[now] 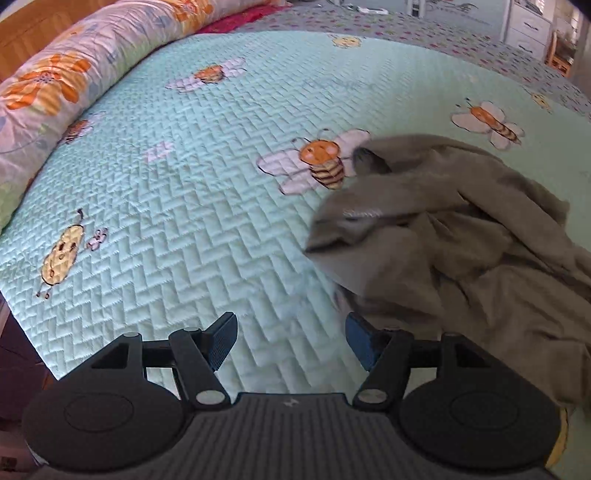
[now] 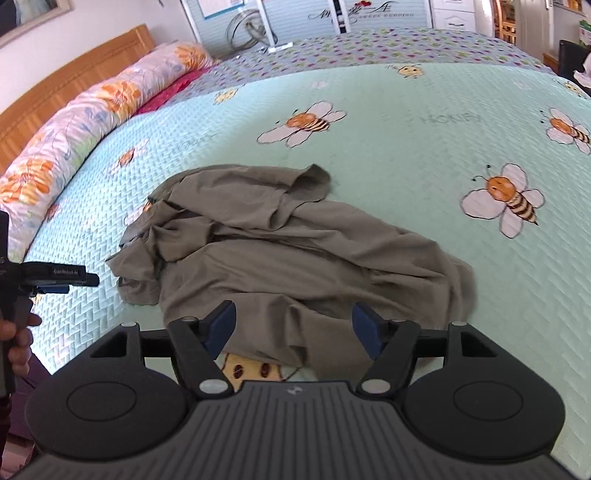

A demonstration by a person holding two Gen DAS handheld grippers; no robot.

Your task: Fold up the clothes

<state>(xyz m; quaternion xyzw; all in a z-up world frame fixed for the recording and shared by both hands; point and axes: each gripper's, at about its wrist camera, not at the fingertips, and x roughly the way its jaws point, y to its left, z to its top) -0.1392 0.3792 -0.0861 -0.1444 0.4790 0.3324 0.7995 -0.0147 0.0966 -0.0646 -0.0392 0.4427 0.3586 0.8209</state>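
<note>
An olive-grey garment point(image 2: 280, 251) lies crumpled in a heap on the mint quilted bedspread point(image 2: 424, 155) with bee prints. In the right wrist view my right gripper point(image 2: 293, 326) hovers above the heap's near edge, jaws wide apart, the cloth below them and not pinched. In the left wrist view the same garment point(image 1: 461, 251) fills the right side. My left gripper point(image 1: 290, 339) stands open over bare bedspread point(image 1: 184, 177) just left of the heap, with nothing between its pads. The left gripper point(image 2: 79, 280) also shows at the left edge of the right wrist view, held by a hand.
A long floral bolster point(image 2: 85, 129) lies along the wooden headboard point(image 2: 70, 70) at the left. Beyond the bed's far edge stand white furniture point(image 2: 454, 14) and a cabinet. The near edge of the bed runs just under both grippers.
</note>
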